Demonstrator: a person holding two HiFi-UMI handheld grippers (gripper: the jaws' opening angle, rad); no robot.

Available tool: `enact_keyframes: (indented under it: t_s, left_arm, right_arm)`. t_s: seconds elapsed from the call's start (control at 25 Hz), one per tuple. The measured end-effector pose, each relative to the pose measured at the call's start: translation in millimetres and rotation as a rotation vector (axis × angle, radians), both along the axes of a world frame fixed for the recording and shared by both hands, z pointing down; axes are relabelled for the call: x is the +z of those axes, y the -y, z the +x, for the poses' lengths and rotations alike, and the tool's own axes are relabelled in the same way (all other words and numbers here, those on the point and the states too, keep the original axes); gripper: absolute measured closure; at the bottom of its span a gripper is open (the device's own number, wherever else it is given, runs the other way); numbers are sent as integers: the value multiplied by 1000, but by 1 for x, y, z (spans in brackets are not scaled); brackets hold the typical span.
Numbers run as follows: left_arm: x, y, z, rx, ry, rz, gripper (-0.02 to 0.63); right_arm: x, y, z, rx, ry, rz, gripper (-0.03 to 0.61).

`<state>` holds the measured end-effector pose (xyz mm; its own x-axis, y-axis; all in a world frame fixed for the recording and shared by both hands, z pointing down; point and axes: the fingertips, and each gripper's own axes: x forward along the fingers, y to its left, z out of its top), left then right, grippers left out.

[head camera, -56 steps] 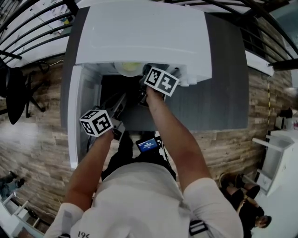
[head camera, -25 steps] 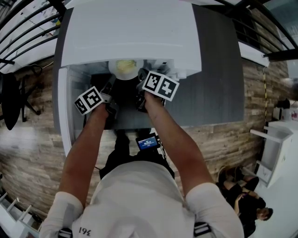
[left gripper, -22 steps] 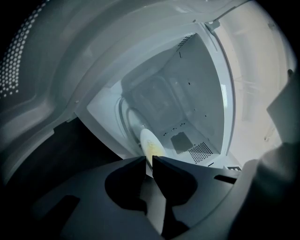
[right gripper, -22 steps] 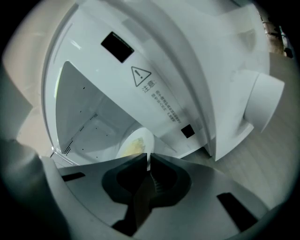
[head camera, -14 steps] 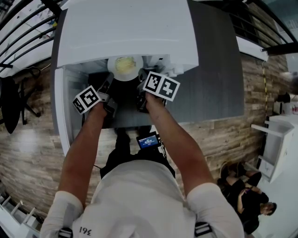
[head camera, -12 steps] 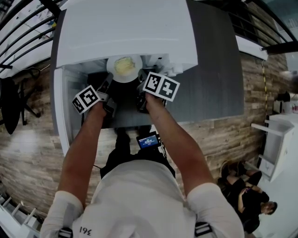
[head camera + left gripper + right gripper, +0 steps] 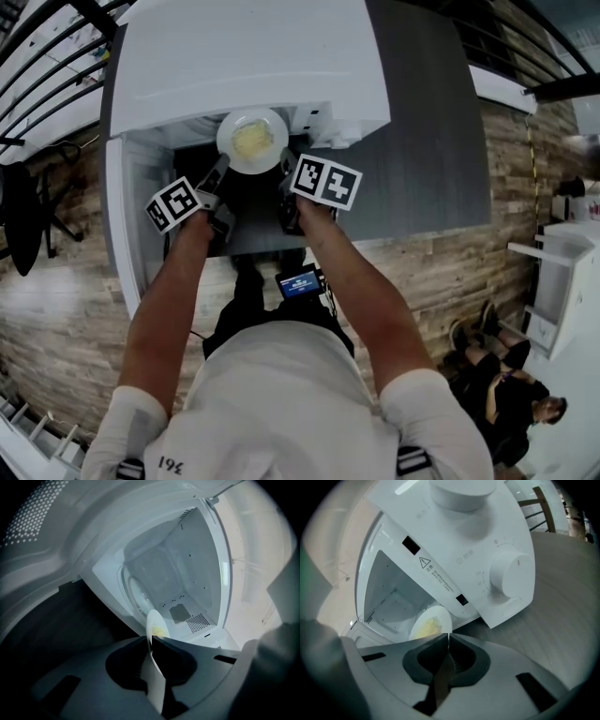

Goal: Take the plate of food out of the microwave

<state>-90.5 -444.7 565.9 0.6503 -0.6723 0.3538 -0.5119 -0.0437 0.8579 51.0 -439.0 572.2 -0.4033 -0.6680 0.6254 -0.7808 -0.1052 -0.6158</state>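
Note:
A white plate of yellow food (image 7: 251, 141) hangs just outside the open mouth of the white microwave (image 7: 253, 56). My left gripper (image 7: 220, 167) is shut on the plate's left rim. My right gripper (image 7: 284, 172) is shut on its right rim. In the left gripper view the plate (image 7: 156, 625) shows edge-on, pinched by the left gripper (image 7: 150, 641), with the empty cavity and turntable (image 7: 137, 588) behind. In the right gripper view the plate (image 7: 431, 623) sits tilted in front of the cavity, its rim between the jaws of the right gripper (image 7: 446, 641).
The microwave door (image 7: 117, 216) stands open to the left. The microwave sits on a grey table (image 7: 422, 159); its control knob (image 7: 511, 576) is right of the opening. A black chair (image 7: 23, 187) stands at left, a white shelf (image 7: 567, 291) at right, and a seated person (image 7: 511, 394) at lower right.
The left gripper rose from below the door to the plate's left rim. The plate, half under the microwave's top before, has come out toward me and now shows whole.

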Motion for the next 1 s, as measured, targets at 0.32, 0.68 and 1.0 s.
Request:
enact_keyframes:
  t_s: [0.32,0.68,1.0]
  left_arm:
    - [0,-29,10,21,-25,1,578]
    - [8,-62,45,144,-16,3,595]
    - [31,-93,68,203,-46,-84,597]
  right_arm:
    - [6,-33,10,22,6,-11,568]
    - [12,-75,36,88,27,-19,578]
    - [6,-105,40,97,37,15,578]
